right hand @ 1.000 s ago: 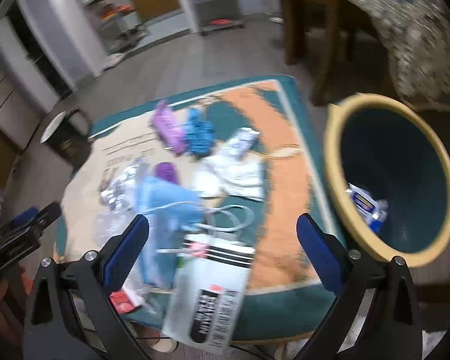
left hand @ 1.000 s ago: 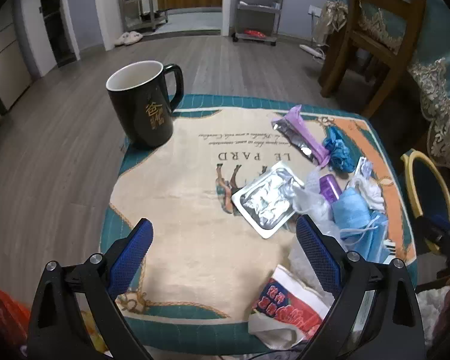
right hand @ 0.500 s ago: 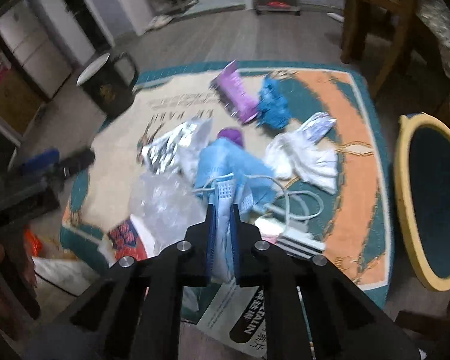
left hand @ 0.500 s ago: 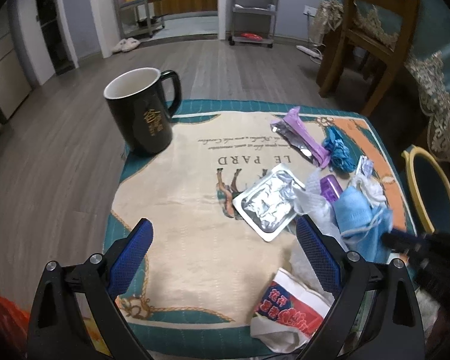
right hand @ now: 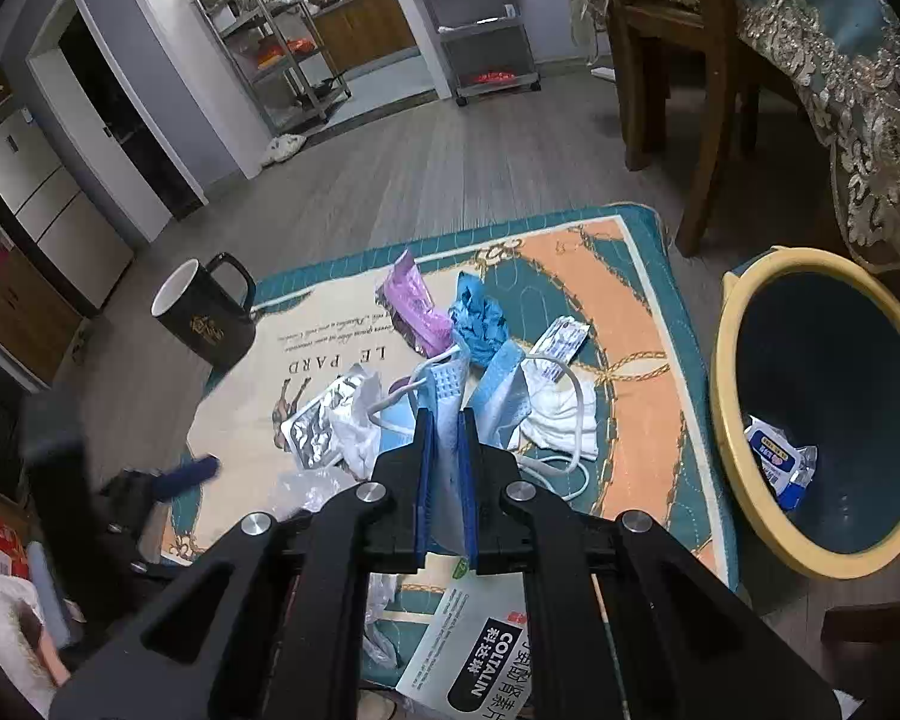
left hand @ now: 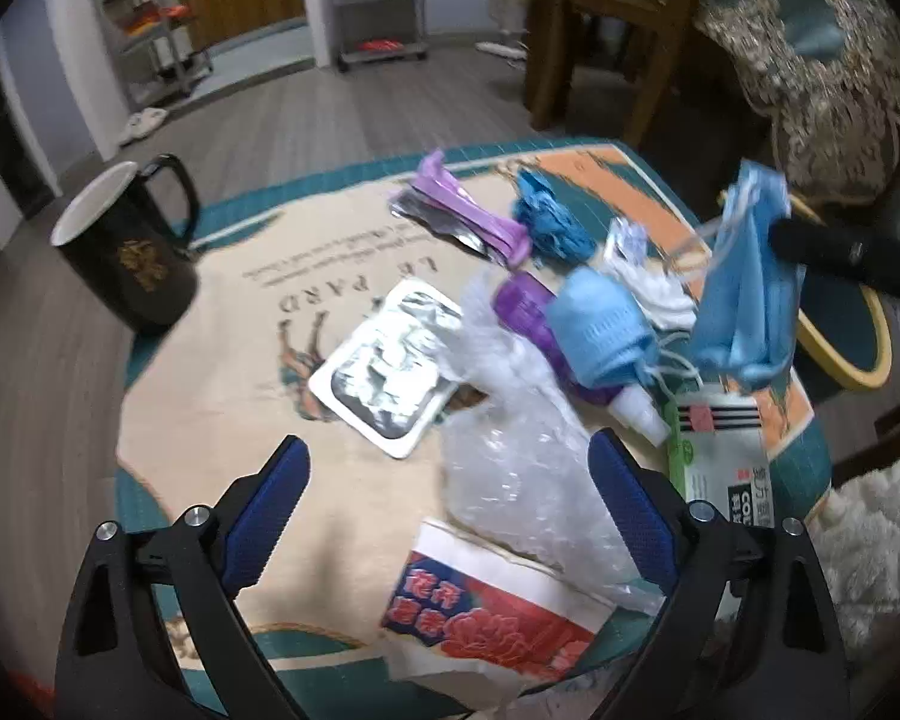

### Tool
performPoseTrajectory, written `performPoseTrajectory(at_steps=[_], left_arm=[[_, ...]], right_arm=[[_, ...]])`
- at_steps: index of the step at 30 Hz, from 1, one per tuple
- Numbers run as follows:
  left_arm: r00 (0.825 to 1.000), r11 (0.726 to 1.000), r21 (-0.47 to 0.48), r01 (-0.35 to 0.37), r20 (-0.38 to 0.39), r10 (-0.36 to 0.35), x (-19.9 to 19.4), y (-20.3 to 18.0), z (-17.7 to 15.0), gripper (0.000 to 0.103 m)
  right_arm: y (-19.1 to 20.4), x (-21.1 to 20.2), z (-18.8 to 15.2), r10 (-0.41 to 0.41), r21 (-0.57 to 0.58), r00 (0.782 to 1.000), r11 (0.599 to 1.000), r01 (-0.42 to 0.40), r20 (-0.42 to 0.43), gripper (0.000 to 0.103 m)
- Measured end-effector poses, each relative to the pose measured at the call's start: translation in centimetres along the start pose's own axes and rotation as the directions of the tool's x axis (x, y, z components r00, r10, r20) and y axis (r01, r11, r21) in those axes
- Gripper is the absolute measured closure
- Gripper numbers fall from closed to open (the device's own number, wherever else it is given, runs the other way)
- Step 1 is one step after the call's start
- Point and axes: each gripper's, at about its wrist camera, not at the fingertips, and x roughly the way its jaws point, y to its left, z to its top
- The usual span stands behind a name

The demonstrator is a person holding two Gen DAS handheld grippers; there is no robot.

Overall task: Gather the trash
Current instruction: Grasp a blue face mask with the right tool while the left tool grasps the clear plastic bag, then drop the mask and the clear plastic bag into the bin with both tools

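Observation:
My right gripper (right hand: 444, 426) is shut on a blue face mask (right hand: 450, 384) and holds it lifted above the mat; the left wrist view shows the mask (left hand: 744, 294) hanging from the gripper at the right. A yellow-rimmed bin (right hand: 720, 420) stands right of the mat with a wrapper (right hand: 777, 462) inside. My left gripper (left hand: 447, 504) is open and empty above clear plastic wrap (left hand: 510, 462). Trash on the mat: a foil blister pack (left hand: 384, 372), purple wrapper (left hand: 468, 222), blue glove (left hand: 552, 222), second mask (left hand: 606, 330), red-and-white packet (left hand: 486, 612).
A black mug (left hand: 126, 258) stands at the mat's far left corner. A green-and-white box (left hand: 720, 462) lies at the near right edge. A wooden chair (right hand: 678, 90) and a draped table (right hand: 858, 78) stand behind the bin.
My right gripper has lifted the blue mask off the pile and drawn it up toward the bin side. My left gripper has moved forward and right, over the plastic wrap.

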Motion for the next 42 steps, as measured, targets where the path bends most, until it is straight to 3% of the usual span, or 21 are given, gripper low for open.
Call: performPoseTrajectory(at_steps=[1, 5, 8, 16, 20, 22, 34, 42], left_arm=[[1.0, 1.0, 0.007, 0.007, -0.007, -0.007, 0.3, -0.2, 0.0, 0.014], [0.993, 0.996, -0.017, 0.091, -0.072, -0.092, 1.7, -0.4, -0.3, 0.062], [0.993, 0.996, -0.004, 0.093, -0.07, -0.093, 1.6, -0.7, -0.3, 0.078], [0.996, 0.997, 0.023, 0.071, 0.046, -0.072, -1.1, -1.0, 0.9, 0.08], [0.989, 0.998, 0.054, 0.029, 0.14, -0.036, -3.3, -1.5, 1.9, 0.08], [0.983, 0.998, 0.045, 0.045, 0.174, -0.052, -4.4, -1.5, 2.5, 0.08], [0.959, 0.998, 0.031, 0.062, 0.274, -0.068, -7.4, -1.6, 5.4, 0.08], [0.944, 0.993, 0.096, 0.065, 0.318, -0.093, -8.4, -4.5, 8.5, 0.08]], right_arm=[[0.0, -0.1, 0.0, -0.001, 0.0, 1.0, 1.0, 0.001, 0.001, 0.095], [-0.2, -0.1, -0.2, -0.006, -0.004, 1.0, 1.0, 0.006, -0.004, 0.095], [-0.1, -0.1, -0.3, -0.004, -0.01, 1.0, 1.0, 0.004, -0.005, 0.095], [-0.2, -0.3, -0.2, -0.004, -0.004, 1.0, 1.0, 0.004, 0.002, 0.095], [-0.3, -0.6, 0.1, -0.004, 0.003, 1.0, 1.0, 0.004, 0.009, 0.095], [-0.6, -1.0, 0.4, -0.006, 0.015, 1.0, 1.0, 0.006, 0.019, 0.095], [-4.1, -5.3, 4.8, -0.031, 0.128, 0.993, 0.992, 0.017, 0.11, 0.095], [-8.1, -10.4, 7.8, -0.073, 0.16, 0.98, 0.986, 0.043, 0.184, 0.095]])
